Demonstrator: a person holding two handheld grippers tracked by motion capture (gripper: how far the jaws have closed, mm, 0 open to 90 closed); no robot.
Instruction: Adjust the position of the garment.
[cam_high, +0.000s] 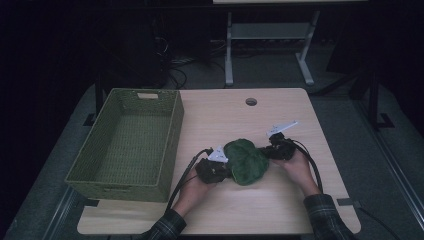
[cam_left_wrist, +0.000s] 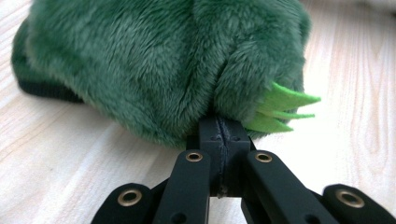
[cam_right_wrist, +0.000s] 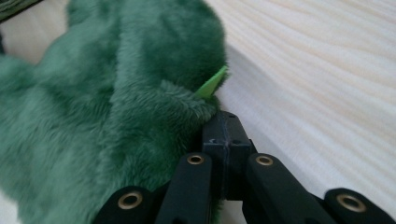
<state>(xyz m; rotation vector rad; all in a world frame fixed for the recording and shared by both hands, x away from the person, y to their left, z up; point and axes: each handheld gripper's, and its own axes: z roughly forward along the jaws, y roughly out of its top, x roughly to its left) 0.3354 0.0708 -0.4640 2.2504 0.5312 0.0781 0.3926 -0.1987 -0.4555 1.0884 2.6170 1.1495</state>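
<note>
A green plush toy (cam_high: 245, 161) lies in the middle of the wooden table (cam_high: 225, 112). At its left edge my left gripper (cam_high: 228, 168) is shut. In the left gripper view the closed jaw tips (cam_left_wrist: 223, 123) are buried in the fur of the plush toy (cam_left_wrist: 163, 60), at a paw with light green felt claws (cam_left_wrist: 280, 107). My right gripper (cam_high: 265, 151) is shut at the toy's right edge. The right gripper view has its closed tips (cam_right_wrist: 224, 119) pinching the fur of the plush toy (cam_right_wrist: 93, 116) beside another felt claw (cam_right_wrist: 211, 86). A hand holds each gripper.
An empty green woven basket (cam_high: 120, 192) stands on the table's left side, close to my left gripper. A round cable hole (cam_high: 251, 102) sits near the far edge. Beyond the table are a dark floor and a white table frame (cam_high: 270, 35).
</note>
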